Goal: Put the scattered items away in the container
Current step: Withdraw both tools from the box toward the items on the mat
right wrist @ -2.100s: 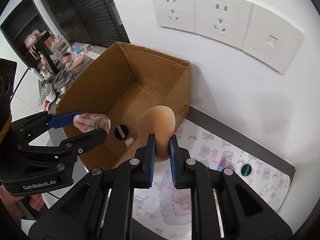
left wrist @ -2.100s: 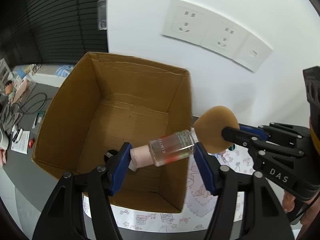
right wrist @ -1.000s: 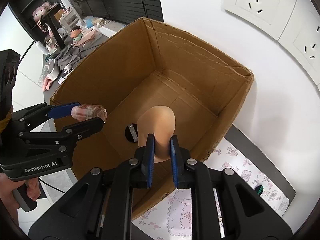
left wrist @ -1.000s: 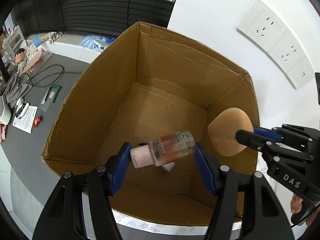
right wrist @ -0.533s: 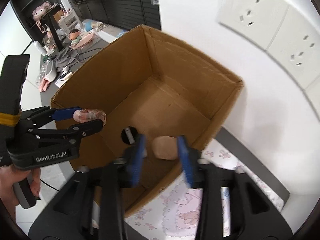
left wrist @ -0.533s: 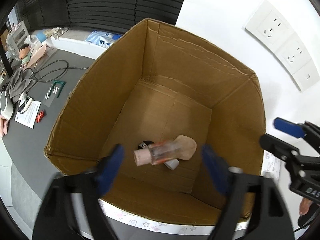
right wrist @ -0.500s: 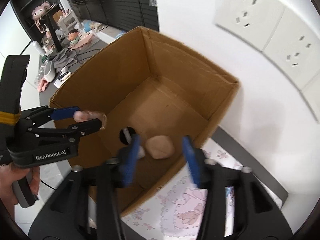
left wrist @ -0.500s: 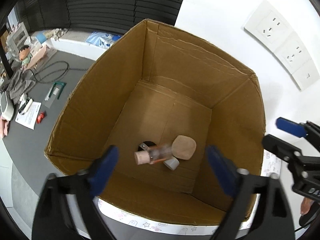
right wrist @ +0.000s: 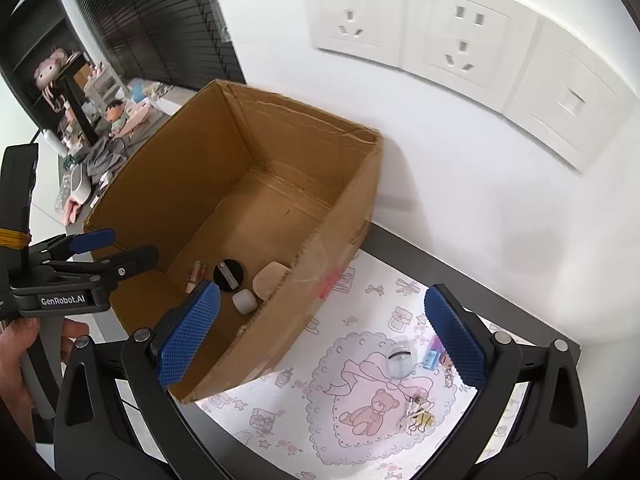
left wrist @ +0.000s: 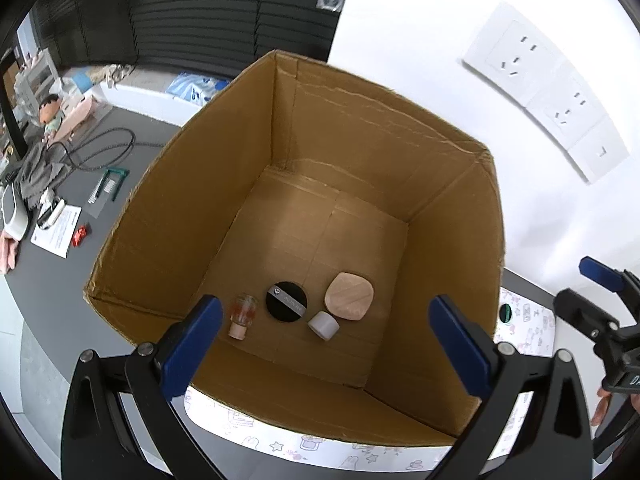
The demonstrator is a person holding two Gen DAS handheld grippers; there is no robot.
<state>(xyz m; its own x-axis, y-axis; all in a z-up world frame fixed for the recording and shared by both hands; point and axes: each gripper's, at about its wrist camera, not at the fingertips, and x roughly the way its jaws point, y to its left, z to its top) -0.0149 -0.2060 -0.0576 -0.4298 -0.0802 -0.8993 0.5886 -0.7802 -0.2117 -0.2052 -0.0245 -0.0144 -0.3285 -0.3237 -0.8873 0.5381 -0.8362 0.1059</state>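
Both items you were carrying are now lying on the cardboard box (left wrist: 168,216) floor: the small bottle (left wrist: 242,315) beside the black disc (left wrist: 286,301), the tan sponge (left wrist: 349,296) just right. Your left gripper (left wrist: 326,344) and right gripper (right wrist: 320,338) are hanging wide open, empty, above the box's near edge.

1 cardboard box (left wrist: 248,184) w/ 4 items: 1 bottle (left wrist: 242,314), 1 black disc (left wrist: 286,301), 1 sponge (left wrist: 349,296), 1 white cap (left wrist: 323,325). 2 hand-held grippers, left hand-held gripper (left wrist: 326,342) & right hand-held gripper (right wrist: 320,336).
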